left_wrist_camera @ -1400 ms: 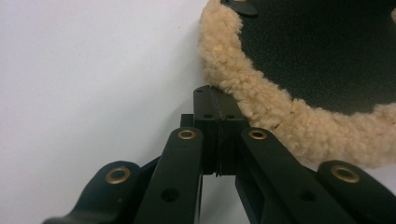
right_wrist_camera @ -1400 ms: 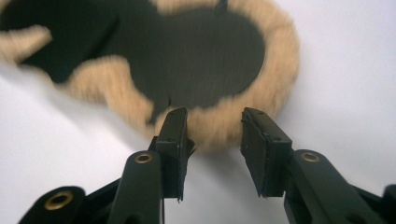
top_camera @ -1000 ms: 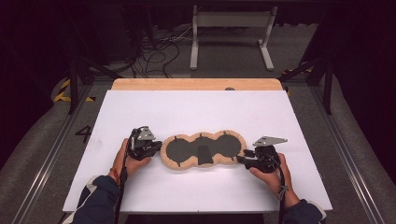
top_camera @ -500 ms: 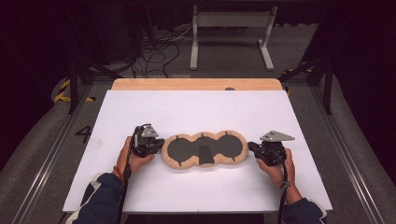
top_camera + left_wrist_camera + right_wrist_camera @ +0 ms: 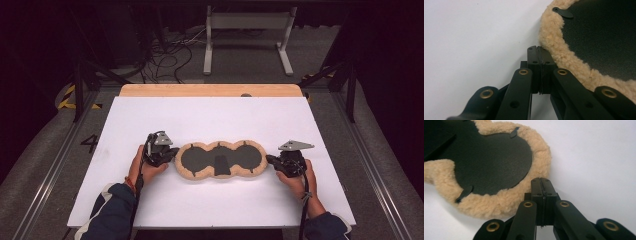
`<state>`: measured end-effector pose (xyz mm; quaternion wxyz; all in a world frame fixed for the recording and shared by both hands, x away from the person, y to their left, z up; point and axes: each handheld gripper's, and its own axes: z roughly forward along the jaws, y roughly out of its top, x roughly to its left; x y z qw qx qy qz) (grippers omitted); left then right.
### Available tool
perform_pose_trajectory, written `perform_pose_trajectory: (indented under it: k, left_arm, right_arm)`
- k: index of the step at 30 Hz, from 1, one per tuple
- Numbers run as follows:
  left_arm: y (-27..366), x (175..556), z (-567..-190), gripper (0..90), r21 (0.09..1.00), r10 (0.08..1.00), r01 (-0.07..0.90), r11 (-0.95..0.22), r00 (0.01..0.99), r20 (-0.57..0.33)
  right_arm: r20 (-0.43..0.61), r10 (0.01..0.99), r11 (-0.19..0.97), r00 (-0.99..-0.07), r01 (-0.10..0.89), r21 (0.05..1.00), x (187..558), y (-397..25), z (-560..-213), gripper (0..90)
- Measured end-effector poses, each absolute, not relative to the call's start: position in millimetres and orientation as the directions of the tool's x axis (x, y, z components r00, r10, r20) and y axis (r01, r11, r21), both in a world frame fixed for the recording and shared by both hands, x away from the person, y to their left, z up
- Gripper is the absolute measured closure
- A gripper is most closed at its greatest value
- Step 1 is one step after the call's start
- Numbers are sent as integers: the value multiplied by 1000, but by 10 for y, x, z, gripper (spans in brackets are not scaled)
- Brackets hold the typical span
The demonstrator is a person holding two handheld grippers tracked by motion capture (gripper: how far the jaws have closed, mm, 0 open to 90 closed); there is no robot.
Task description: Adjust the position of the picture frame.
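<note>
A three-lobed pad [image 5: 220,159] lies flat on the white table top [image 5: 210,120], with its black backing up and a tan fleece rim around it. My left gripper [image 5: 172,152] rests at the pad's left end. In the left gripper view the left gripper [image 5: 537,50] is shut, its tip touching the fleece rim [image 5: 554,47] with nothing between the jaws. My right gripper [image 5: 270,160] sits just off the pad's right end. The right gripper view has the right gripper [image 5: 540,180] shut and empty, next to the fleece of the pad [image 5: 491,160].
The white top ends in a wooden strip [image 5: 210,90] at the far side. Beyond it, on the dark floor, stand a metal frame [image 5: 247,30] and loose cables [image 5: 165,50]. Metal rails [image 5: 55,160] run along both sides of the table.
My right gripper has drawn back a little to the right, off the pad's right end. The left gripper and the pad have stayed where they were.
</note>
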<state>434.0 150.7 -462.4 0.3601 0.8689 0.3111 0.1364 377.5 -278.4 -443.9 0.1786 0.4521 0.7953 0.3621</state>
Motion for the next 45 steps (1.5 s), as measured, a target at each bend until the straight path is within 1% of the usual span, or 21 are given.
perform_pose_trajectory:
  k: [2, 5, 11, 15, 20, 26, 27, 31, 33, 34, 37, 39, 40, 44, 45]
  left_arm:
    - [1512, 4348, -4623, 877, 711, 641, 441, -548, 768, 18]
    - [1507, 4353, -4621, 866, 708, 639, 441, -552, 769, 20]
    - [1488, 4388, -4616, 868, 707, 644, 442, -552, 764, 26]
    - [1435, 4439, -4618, 894, 709, 653, 454, -540, 757, 12]
    - [1425, 4456, -4618, 899, 709, 651, 451, -542, 759, 16]
    - [1418, 4463, -4610, 900, 702, 650, 455, -547, 760, 14]
    - [1418, 4464, -4608, 900, 700, 647, 454, -551, 762, 15]
    - [1405, 4463, -4609, 900, 701, 650, 454, -550, 759, 18]
    - [1387, 4468, -4606, 900, 700, 641, 437, -565, 767, 39]
    - [1368, 4461, -4609, 900, 700, 640, 437, -565, 768, 38]
    - [1340, 4463, -4610, 900, 700, 635, 428, -572, 771, 47]
    - [1347, 4469, -4611, 898, 703, 634, 426, -570, 772, 47]
    - [1350, 4464, -4618, 898, 706, 640, 438, -556, 768, 29]
    - [1360, 4473, -4619, 898, 709, 637, 432, -558, 771, 32]
    - [1363, 4471, -4618, 898, 707, 637, 435, -557, 770, 28]
  right_arm:
    - [80, 843, 314, -532, 607, 730, 3766, -2809, -4435, 900]
    - [95, 840, 303, -534, 608, 734, 3758, -2823, -4444, 900]
    - [82, 842, 308, -533, 601, 738, 3732, -2810, -4448, 900]
    - [93, 836, 309, -540, 606, 733, 3719, -2814, -4443, 900]
    - [104, 824, 317, -557, 605, 730, 3720, -2833, -4438, 900]
    - [124, 825, 300, -551, 614, 730, 3699, -2825, -4431, 900]
    - [103, 822, 318, -559, 603, 731, 3681, -2803, -4416, 900]
    - [105, 824, 316, -557, 605, 731, 3679, -2804, -4416, 900]
    - [84, 827, 327, -555, 598, 732, 3688, -2810, -4416, 900]
    - [55, 836, 340, -546, 594, 729, 3702, -2810, -4414, 900]
    - [39, 864, 322, -501, 612, 722, 3758, -2845, -4453, 900]
    - [56, 868, 309, -494, 624, 717, 3781, -2860, -4479, 900]
    - [63, 866, 306, -496, 626, 718, 3797, -2870, -4496, 900]
    - [128, 850, 283, -512, 648, 708, 3837, -2933, -4528, 900]
    - [129, 848, 284, -514, 647, 708, 3838, -2934, -4528, 900]
